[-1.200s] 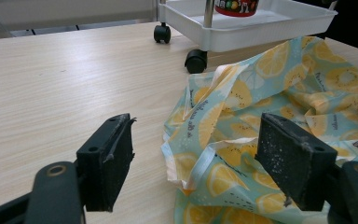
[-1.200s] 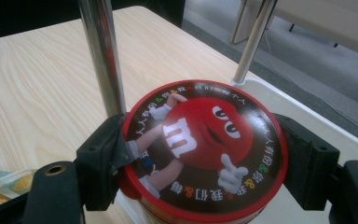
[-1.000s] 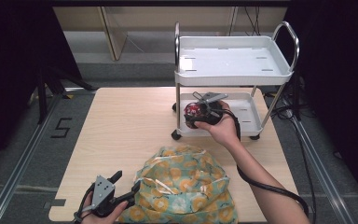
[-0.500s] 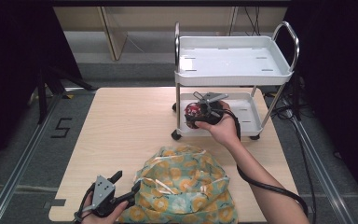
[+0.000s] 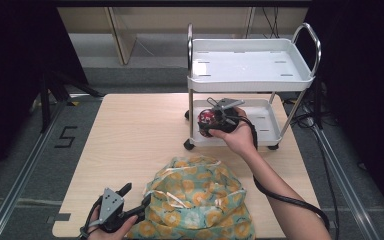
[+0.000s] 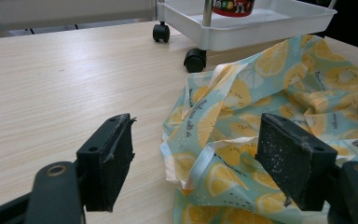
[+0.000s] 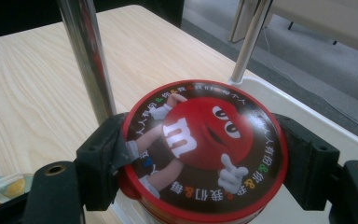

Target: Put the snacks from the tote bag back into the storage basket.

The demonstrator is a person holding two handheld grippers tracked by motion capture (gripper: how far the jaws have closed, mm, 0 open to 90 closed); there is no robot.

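A round red candy tin point(image 7: 204, 149) with a cartoon lid sits between both pads of my right gripper point(image 7: 205, 161), which is shut on it. In the high view the tin point(image 5: 206, 120) hangs at the left end of the lower shelf of a small white cart point(image 5: 267, 131), with my right gripper point(image 5: 219, 118) behind it. My left gripper point(image 5: 130, 200) rests at the table's near left corner, open, against a lemon-print cloth bag point(image 5: 197, 202). Its jaws stand wide apart with the bag's edge point(image 6: 214, 154) lying between them, untouched.
The two-shelf cart's top tray point(image 5: 250, 65) is bare, and its chrome posts point(image 7: 86, 56) stand close beside the tin. The cart's castors point(image 6: 195, 59) rest on the wooden table point(image 5: 140, 130). A cable point(image 5: 280, 197) trails from my right gripper along the forearm.
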